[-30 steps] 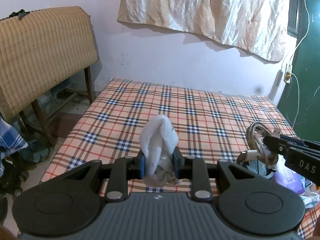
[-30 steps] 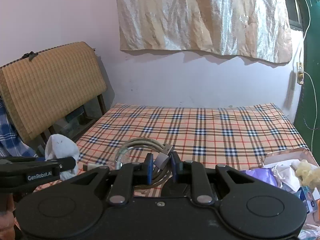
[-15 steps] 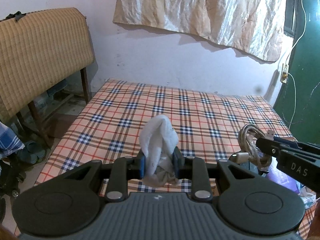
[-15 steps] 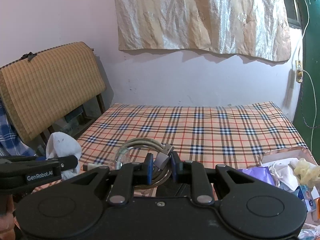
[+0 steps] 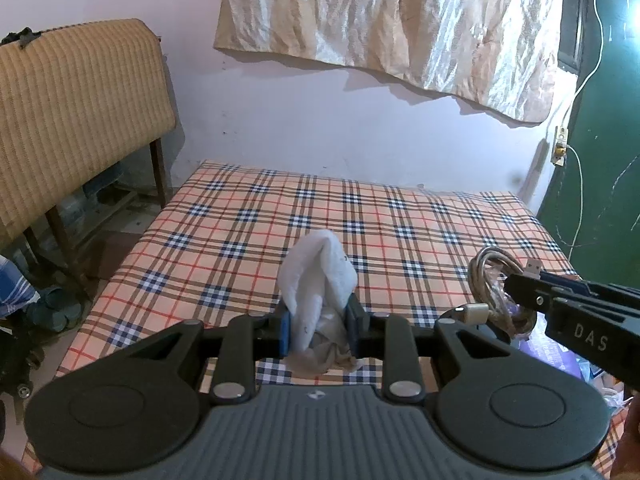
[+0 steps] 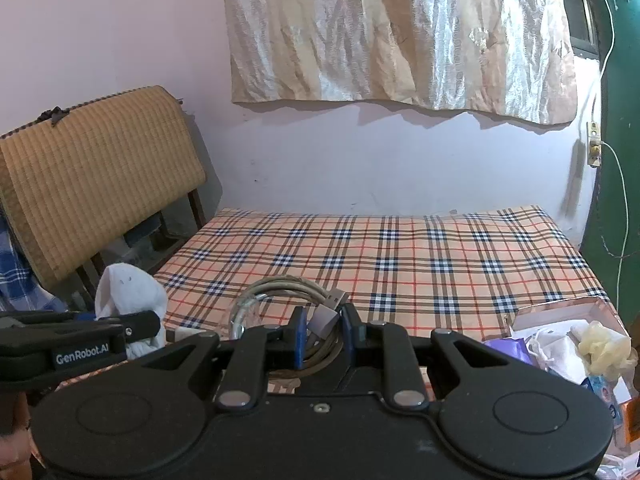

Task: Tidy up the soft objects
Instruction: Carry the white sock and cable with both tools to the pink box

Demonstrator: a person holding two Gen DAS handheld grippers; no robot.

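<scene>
Bed [image 6: 400, 256], plaid sheet in tan, red and navy, set against the pale wall [image 6: 380, 160]. Wrinkled shiny beige cloth [image 6: 400, 32] hung on the wall above the bed. Woven straw mat [image 6: 92, 176] draped over a wooden frame, left of the bed. Green door [image 5: 600, 152] at right. Wall socket [image 6: 593, 148] beside the door, white wire [image 6: 622, 200] hanging from it. Blue checked fabric [image 6: 16, 280] at far left edge.
</scene>
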